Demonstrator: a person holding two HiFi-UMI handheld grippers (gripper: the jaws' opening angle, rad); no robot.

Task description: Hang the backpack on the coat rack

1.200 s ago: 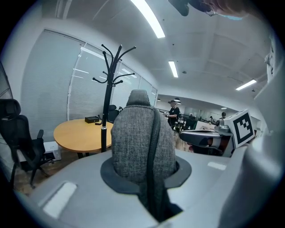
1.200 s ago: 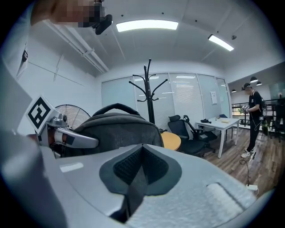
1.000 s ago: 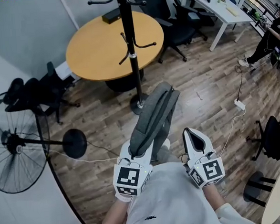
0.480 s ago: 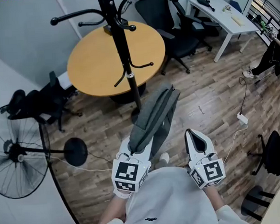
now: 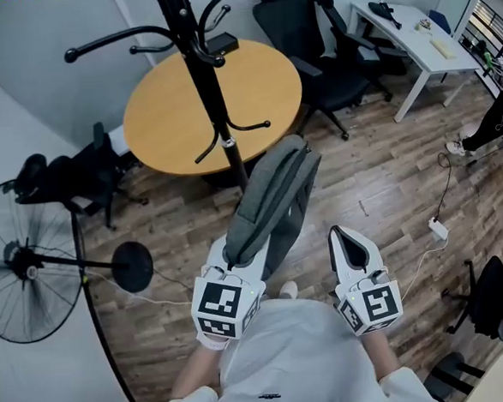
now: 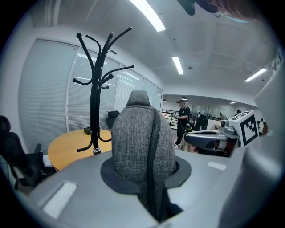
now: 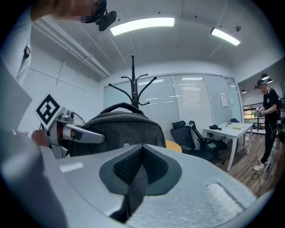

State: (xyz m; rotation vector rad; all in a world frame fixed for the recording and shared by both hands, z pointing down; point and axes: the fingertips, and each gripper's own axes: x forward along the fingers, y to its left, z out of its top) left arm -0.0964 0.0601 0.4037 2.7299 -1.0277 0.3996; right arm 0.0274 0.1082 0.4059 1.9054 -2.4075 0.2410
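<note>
The grey backpack [image 5: 272,194] hangs upright from my left gripper [image 5: 231,259], which is shut on its top end. In the left gripper view the backpack [image 6: 140,138] fills the middle, clamped between the jaws, with a dark strap running down through them. The black coat rack [image 5: 198,79] stands just beyond the backpack, its curved hooks spreading near the top edge. It also rises at the left as the coat rack [image 6: 94,102] in the left gripper view. My right gripper [image 5: 338,237] is shut beside the backpack, apart from it, with nothing seen in it.
A round wooden table [image 5: 167,99] stands right behind the rack. A floor fan [image 5: 24,263] is at the left, and black office chairs [image 5: 325,27] and a white desk [image 5: 411,21] are at the back right. A power strip [image 5: 438,228] lies on the floor. A person [image 6: 183,116] stands far off.
Both grippers and the backpack have come closer to the coat rack, which now stands lower and nearer in the head view. The left grip on the backpack is unchanged.
</note>
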